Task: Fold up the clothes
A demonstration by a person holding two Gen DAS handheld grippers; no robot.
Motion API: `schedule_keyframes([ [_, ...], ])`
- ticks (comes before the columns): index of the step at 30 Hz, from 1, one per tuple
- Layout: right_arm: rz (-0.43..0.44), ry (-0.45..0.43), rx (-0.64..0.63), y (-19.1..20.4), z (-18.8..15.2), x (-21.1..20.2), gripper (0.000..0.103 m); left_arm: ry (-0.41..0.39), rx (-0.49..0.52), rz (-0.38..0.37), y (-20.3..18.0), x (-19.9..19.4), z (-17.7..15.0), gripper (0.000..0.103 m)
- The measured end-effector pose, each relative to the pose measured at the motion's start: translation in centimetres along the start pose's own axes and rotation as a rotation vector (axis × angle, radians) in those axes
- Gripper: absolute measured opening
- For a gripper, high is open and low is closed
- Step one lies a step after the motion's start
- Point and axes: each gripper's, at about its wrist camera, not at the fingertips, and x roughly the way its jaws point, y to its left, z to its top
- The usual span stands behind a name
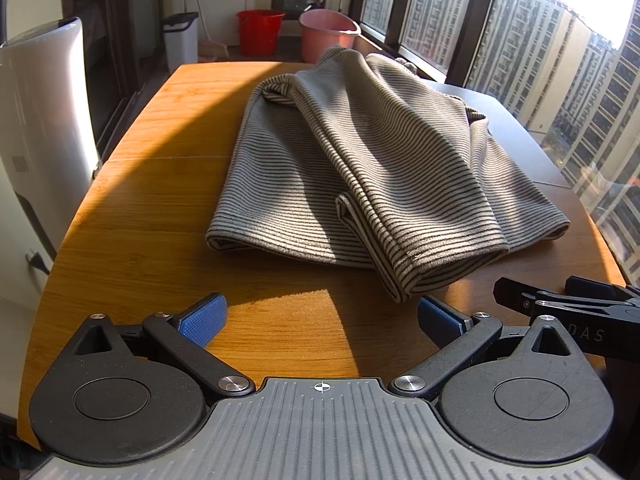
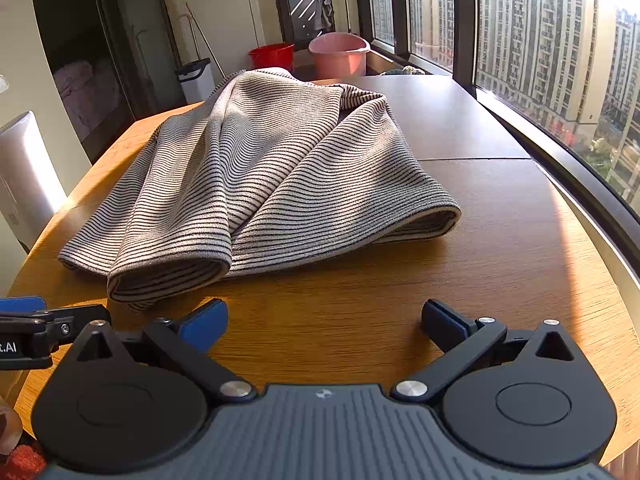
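Note:
A grey garment with thin dark stripes (image 1: 360, 168) (image 2: 256, 176) lies partly folded on the wooden table (image 1: 168, 184) (image 2: 500, 272), one long part draped over the middle. My left gripper (image 1: 322, 318) is open just in front of the garment's near hem, its blue pads (image 1: 204, 320) wide apart with nothing between them. My right gripper (image 2: 324, 322) also stands open above bare wood, short of the hem. Each gripper shows at the other view's edge: the right one (image 1: 568, 308) and the left one (image 2: 36, 320).
A white appliance (image 1: 44, 128) stands at the table's left edge. Behind the table are a red bucket (image 1: 260, 30), a pink bucket (image 1: 328, 34) and a white bin (image 1: 180, 38). Windows (image 2: 540, 40) run along the right side. Bare wood lies between grippers and garment.

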Motion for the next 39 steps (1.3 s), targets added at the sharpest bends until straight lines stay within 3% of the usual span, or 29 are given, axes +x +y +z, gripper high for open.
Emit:
schedule_keyframes([
  [6,0.089,-0.129,0.093,-2.4,3.4,-0.4,0.103,-0.113,0.219,-0.13,-2.6,0.2,1.1,0.103],
  [11,0.182,-0.226,0.051,-2.4,7.4,1.4,0.103,-0.185,0.304,-0.191,-3.4,2.1,3.7,0.103],
  [15,0.301,-0.19,0.049,-2.5,10.9,5.2,0.103,-0.165,0.251,-0.266,-2.0,5.2,7.4,0.103],
  [19,0.383,-0.071,0.083,-2.3,13.2,10.5,0.103,-0.085,0.2,-0.257,-0.7,9.3,9.1,0.103],
  [22,0.343,-0.022,0.116,-2.5,13.3,13.3,0.103,-0.017,0.17,-0.223,0.1,11.8,9.3,0.103],
  [25,0.361,-0.067,0.094,-2.7,12.6,13.3,0.103,-0.033,0.145,-0.207,0.9,12.5,8.9,0.103],
  [30,0.396,-0.037,0.069,-3.0,12.3,12.4,0.103,-0.059,0.136,-0.195,1.2,12.5,8.3,0.103],
  [34,0.461,-0.003,0.083,-4.5,11.1,11.1,0.103,-0.034,0.156,-0.229,1.5,11.1,7.5,0.103],
  [39,0.478,-0.028,0.067,-6.0,7.0,7.3,0.103,0.013,0.24,-0.291,0.8,8.2,4.8,0.103],
])
